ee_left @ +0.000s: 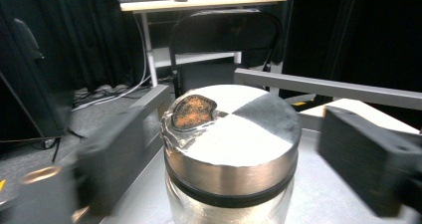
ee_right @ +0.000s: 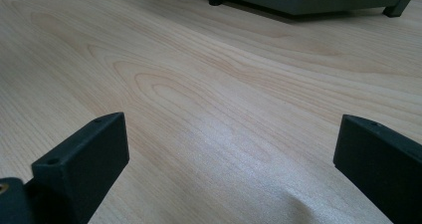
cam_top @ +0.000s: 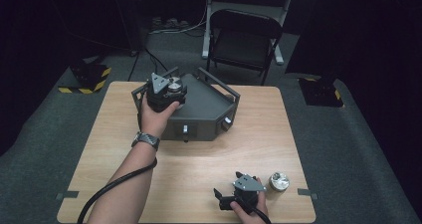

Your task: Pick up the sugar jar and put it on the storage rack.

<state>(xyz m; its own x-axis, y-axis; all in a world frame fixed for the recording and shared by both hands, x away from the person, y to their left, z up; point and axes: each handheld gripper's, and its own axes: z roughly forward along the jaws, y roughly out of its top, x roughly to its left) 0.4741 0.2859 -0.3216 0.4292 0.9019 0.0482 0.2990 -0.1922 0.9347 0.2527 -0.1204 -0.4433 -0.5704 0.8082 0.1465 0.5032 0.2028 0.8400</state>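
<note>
A glass jar with a silver metal lid point(ee_left: 234, 134) stands in the left part of a dark grey railed tray point(cam_top: 209, 104). My left gripper point(ee_left: 239, 154) is around the jar point(cam_top: 174, 86), its jaws one on each side of the lid with a gap at both, so it is open. On the lid a dented patch holds something brown. My right gripper point(cam_top: 230, 186) rests near the table's front edge, open wide over bare wood point(ee_right: 229, 159). A second silver-lidded jar point(cam_top: 278, 181) stands on the table just to its right, apart from it.
The wooden table point(cam_top: 124, 174) carries the tray at its far middle; the tray's base point(ee_right: 308, 0) lies ahead of my right gripper. A black folding chair point(cam_top: 244, 35) stands behind the table. Yellow-black striped bases point(cam_top: 87, 79) sit on the floor at both far corners.
</note>
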